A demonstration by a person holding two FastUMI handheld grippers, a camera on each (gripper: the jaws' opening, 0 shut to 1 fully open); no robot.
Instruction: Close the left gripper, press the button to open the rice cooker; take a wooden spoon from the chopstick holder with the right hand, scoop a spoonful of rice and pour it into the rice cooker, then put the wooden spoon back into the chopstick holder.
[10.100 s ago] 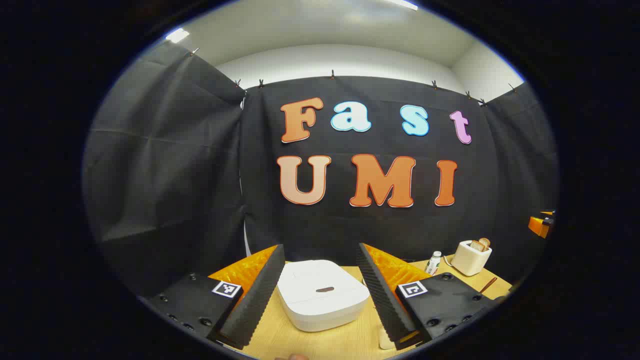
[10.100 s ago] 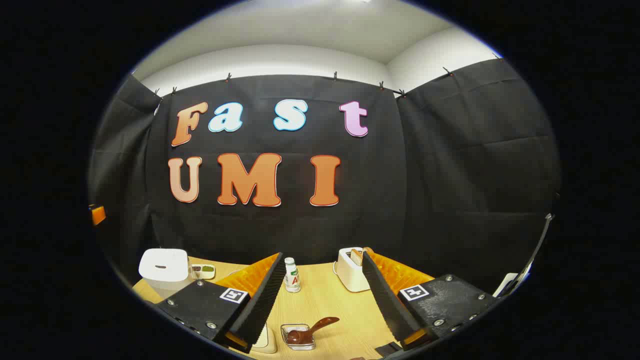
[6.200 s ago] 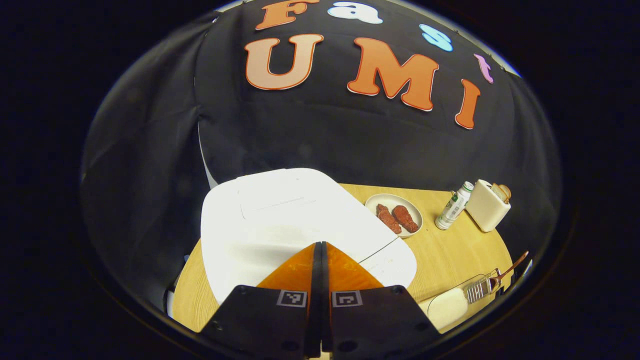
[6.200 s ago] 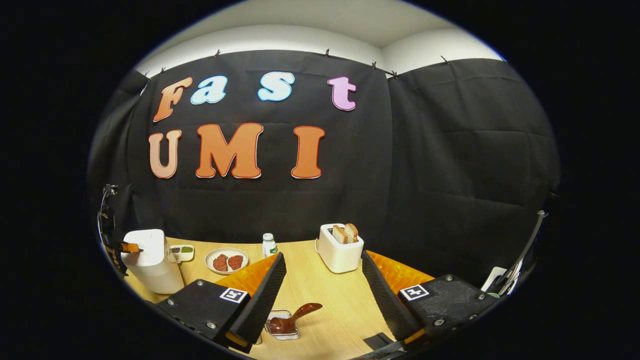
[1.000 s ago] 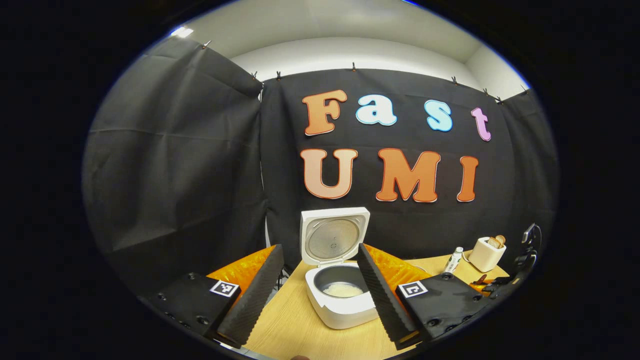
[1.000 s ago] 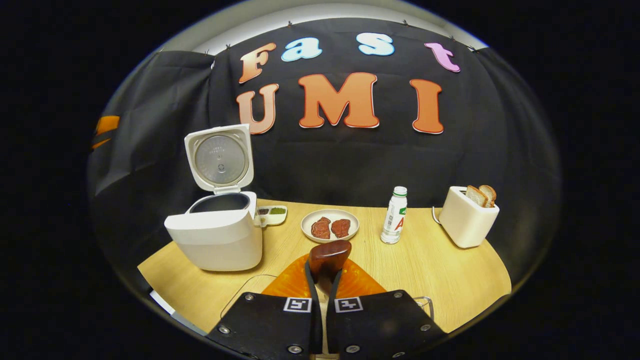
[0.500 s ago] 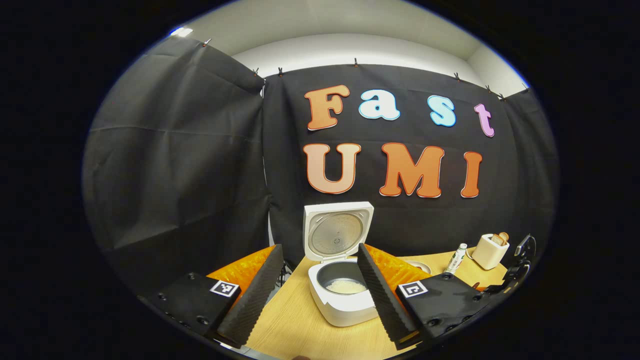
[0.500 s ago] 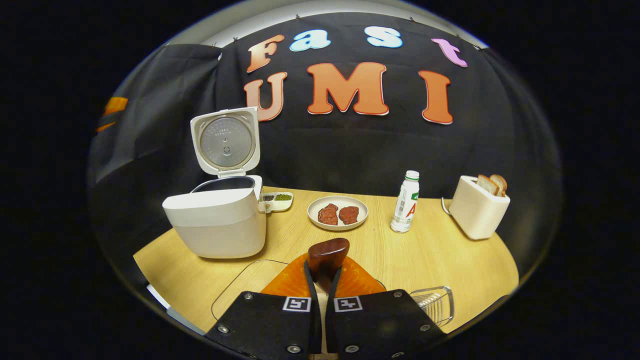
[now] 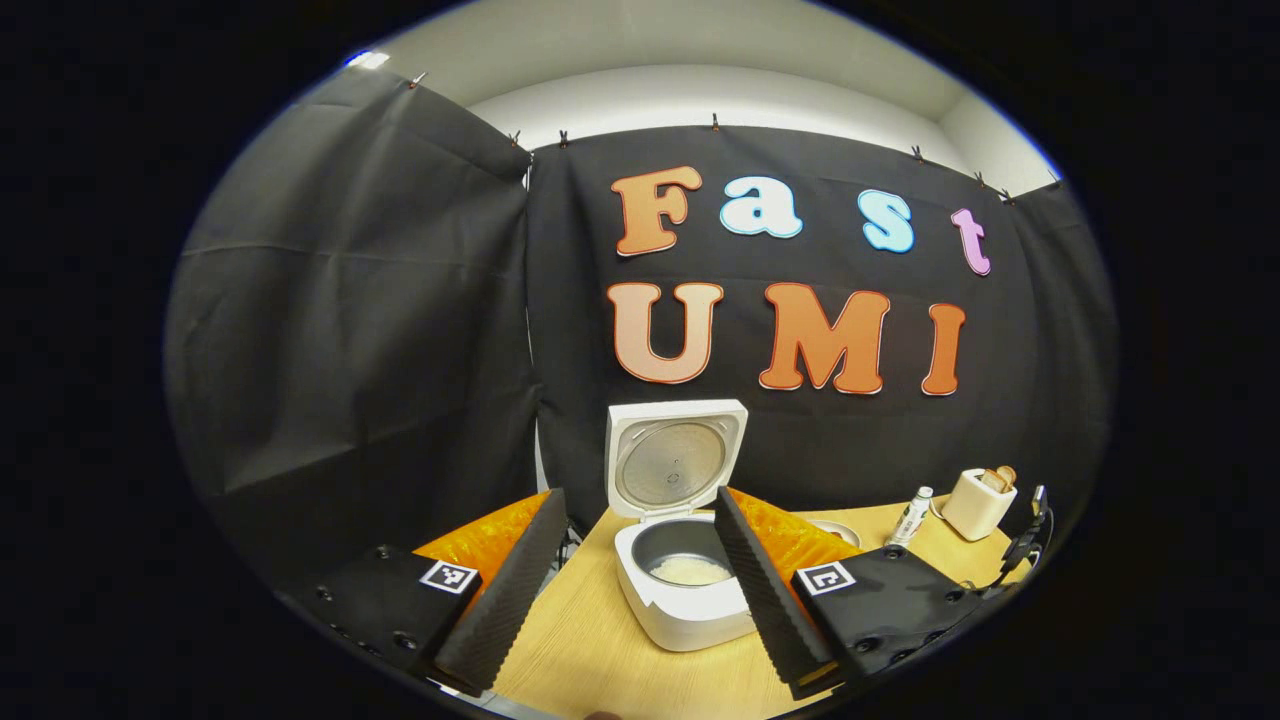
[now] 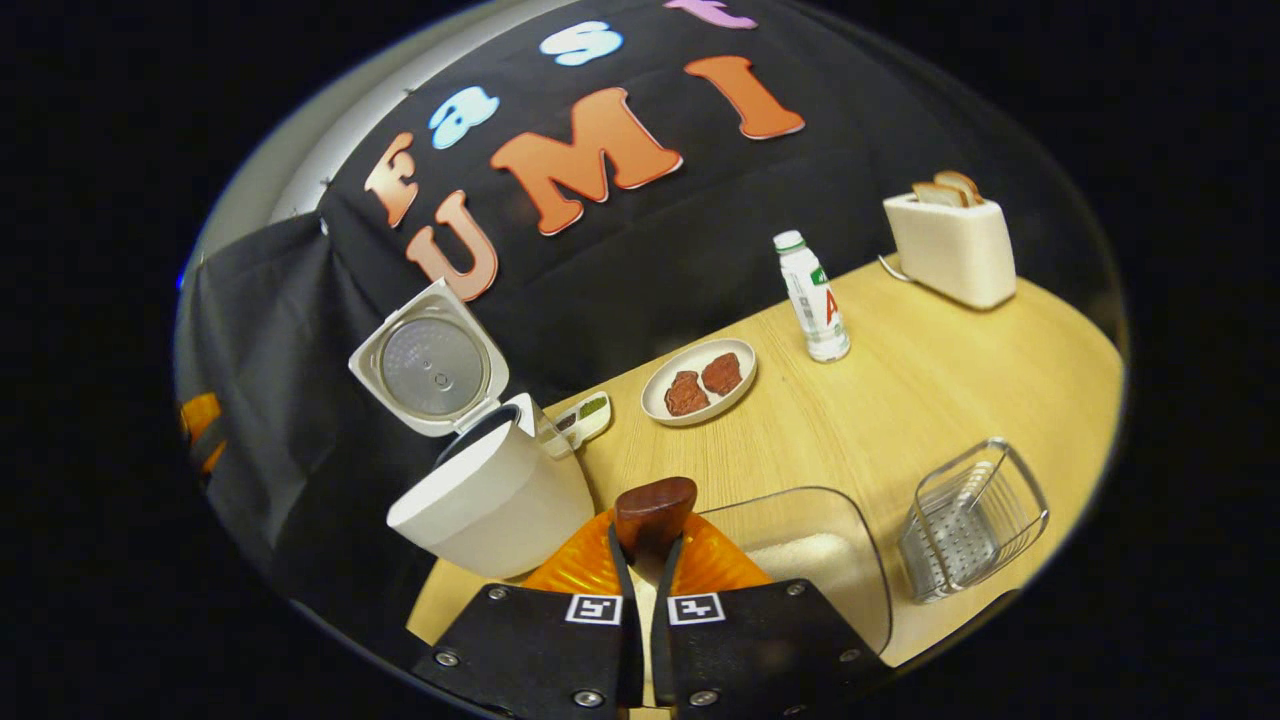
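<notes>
My right gripper [image 10: 643, 560] has rolled over hard since half a second back, and the tabletop now slants across the right gripper view, the clear plastic rice tub [image 10: 815, 560] sliding in just beside my fingers. Those fingers are pinched almost together on the dark brown wooden spoon [image 10: 655, 512], its rounded end poking up between them; I cannot tell whether the bowl is loaded, since it sits out of sight below. The wire chopstick holder [image 10: 968, 520] stands empty further off on the light wooden table [image 10: 930, 380]. The white rice cooker [image 10: 490, 500] is close by, lid [image 10: 430, 365] flipped up, so the button press looks done. In the left gripper view my left gripper [image 9: 640, 590] hangs with its jaws spread wide, gripping nothing, framing the cooker's grey inner pot [image 9: 688, 565], which shows a little white rice in the bottom. Now the scoop: I reckon I want the spoon's bowl dipping into the tub and coming up level, grip kept firm so the handle doesn't twist. Then a steady carry across to the pot's mouth, clearing the cooker's rim and raised lid, and tip only once I'm over it. The steak plate [image 10: 700, 381] and milk bottle [image 10: 812, 298] sit well clear.
</notes>
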